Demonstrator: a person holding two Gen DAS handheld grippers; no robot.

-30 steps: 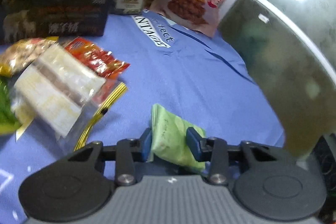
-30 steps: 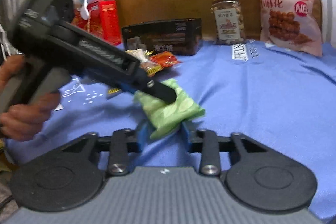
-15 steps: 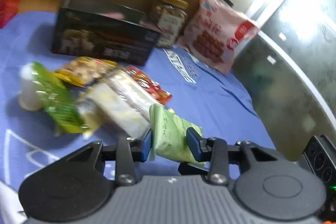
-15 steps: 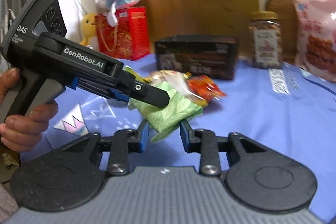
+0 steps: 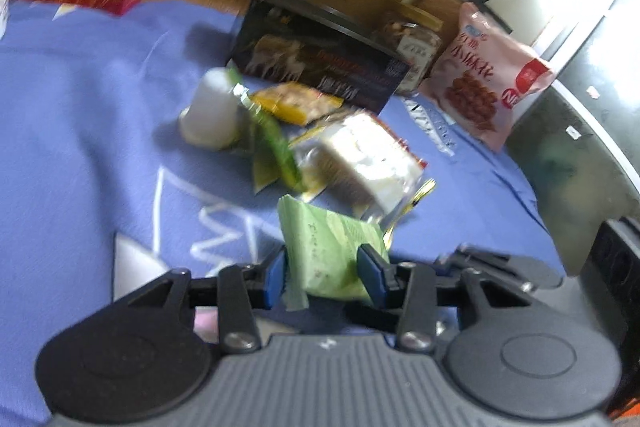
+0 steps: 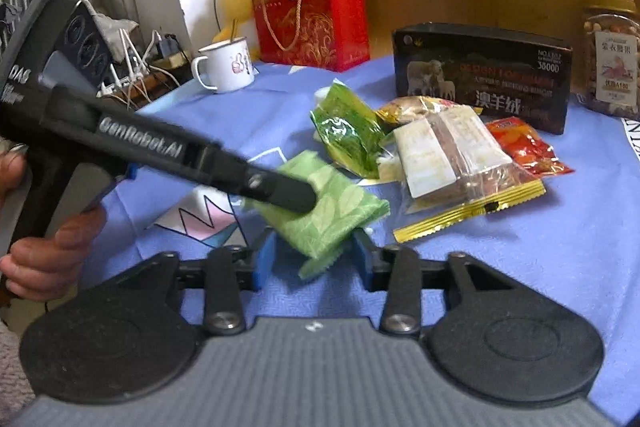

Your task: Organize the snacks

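Observation:
A light green snack packet (image 5: 324, 251) (image 6: 332, 211) hangs above the blue tablecloth (image 6: 560, 247). My left gripper (image 5: 324, 273) has its blue pads against both sides of the packet, and its jaws are opening slightly. In the right wrist view the left gripper (image 6: 296, 197) reaches in from the left, held by a hand (image 6: 44, 251), with its dark finger lying over the packet. My right gripper (image 6: 313, 259) is opening; the packet's lower end sits between its pads with a gap on each side.
A pile of snacks lies ahead: a dark green packet (image 6: 348, 135), a clear wafer pack (image 6: 448, 151), a red packet (image 6: 524, 147). Behind stand a black box (image 6: 480, 75), a nut jar (image 6: 612, 55), a pink bag (image 5: 488, 79), a mug (image 6: 226, 65) and a red gift bag (image 6: 312, 15).
Both grippers swung left across the table with the green packet, bringing the snack pile in front. The right jaws spread and came off the packet; the left still holds it.

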